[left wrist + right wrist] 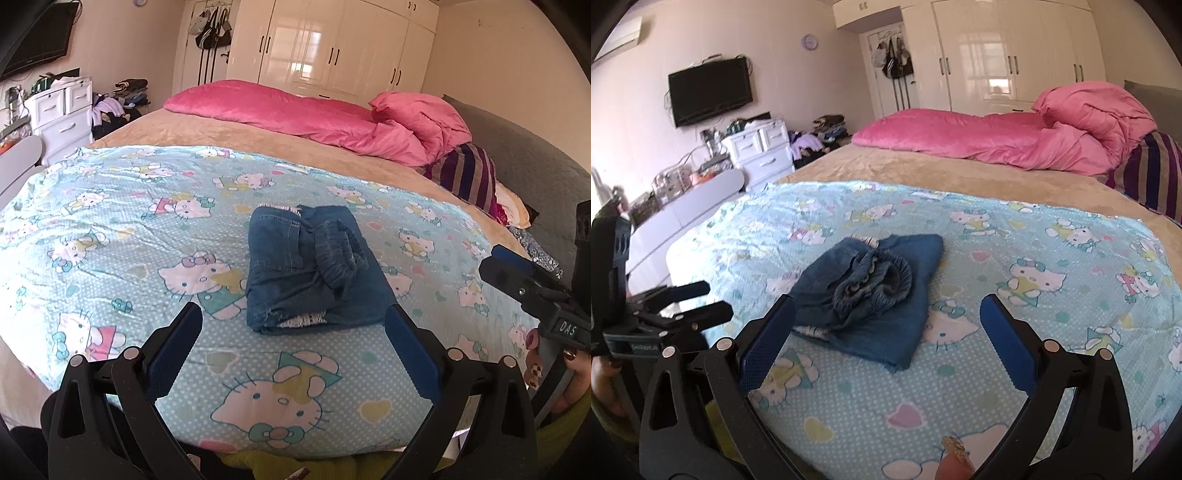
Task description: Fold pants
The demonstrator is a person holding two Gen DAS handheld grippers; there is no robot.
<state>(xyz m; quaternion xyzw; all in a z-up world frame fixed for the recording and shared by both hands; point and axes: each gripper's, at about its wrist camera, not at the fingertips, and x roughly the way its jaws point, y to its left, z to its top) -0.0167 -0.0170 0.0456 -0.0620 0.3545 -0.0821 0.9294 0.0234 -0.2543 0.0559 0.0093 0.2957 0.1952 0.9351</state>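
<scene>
Blue denim pants (310, 269) lie folded into a small bundle on the light-blue Hello Kitty sheet (110, 221), elastic waistband bunched on top. In the right wrist view the pants (871, 295) lie just beyond my fingers. My left gripper (293, 317) is open and empty, hovering just short of the bundle's near edge. My right gripper (888, 310) is open and empty, near the bundle's near right side. The right gripper also shows at the right edge of the left wrist view (532, 284), and the left gripper at the left edge of the right wrist view (690, 306).
The sheet covers the near part of a tan bed (229, 129). A pink duvet (314, 114) and a striped pillow (465, 173) lie at the far end. A white drawer unit (757, 151), a wall TV (709, 90) and white wardrobes (1015, 51) stand beyond.
</scene>
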